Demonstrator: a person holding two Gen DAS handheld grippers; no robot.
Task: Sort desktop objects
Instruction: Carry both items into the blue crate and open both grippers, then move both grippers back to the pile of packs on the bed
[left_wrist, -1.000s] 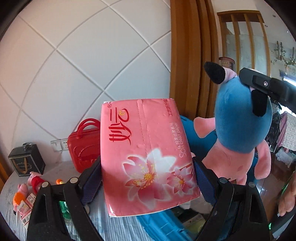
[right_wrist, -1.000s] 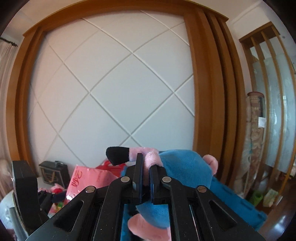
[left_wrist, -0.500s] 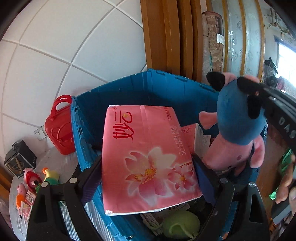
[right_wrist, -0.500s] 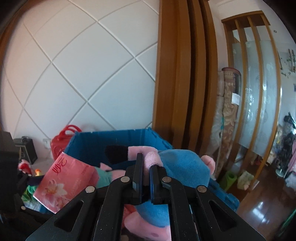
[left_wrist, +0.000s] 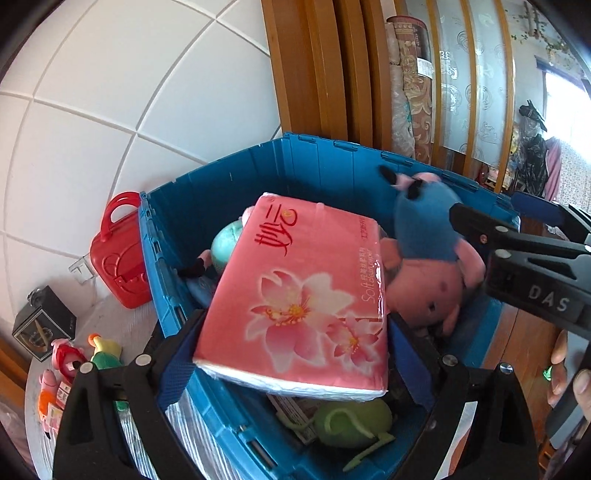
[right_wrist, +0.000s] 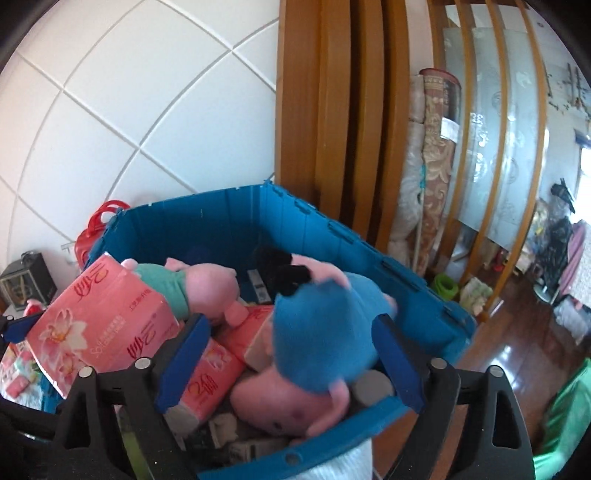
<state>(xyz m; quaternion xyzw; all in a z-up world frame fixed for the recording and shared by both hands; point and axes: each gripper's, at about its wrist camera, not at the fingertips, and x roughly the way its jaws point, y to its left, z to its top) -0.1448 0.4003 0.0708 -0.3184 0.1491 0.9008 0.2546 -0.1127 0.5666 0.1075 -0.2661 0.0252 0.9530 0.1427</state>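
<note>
**Depositing items into the blue bin**

The right gripper (right_wrist: 288, 354) is standing wide, its jaws having just been opening; the blue plush toy (right_wrist: 317, 332) is dropping free between them into the blue bin (right_wrist: 207, 210). The left gripper (left_wrist: 291, 350) is spread wide around the pink tissue pack (left_wrist: 303, 295), over the bin. Next: left jaws likely need to widen and clear the pack.

A glossy pink plastic-wrapped tissue pack (left_wrist: 295, 295) sits above a smooth, hard blue plastic crate (left_wrist: 229, 184). Beside it, a fuzzy cloth plush toy (left_wrist: 424, 258) in blue and pink. A shiny red plastic case (left_wrist: 118, 258) stands behind. Varnished wooden frame (right_wrist: 332, 110).
</note>
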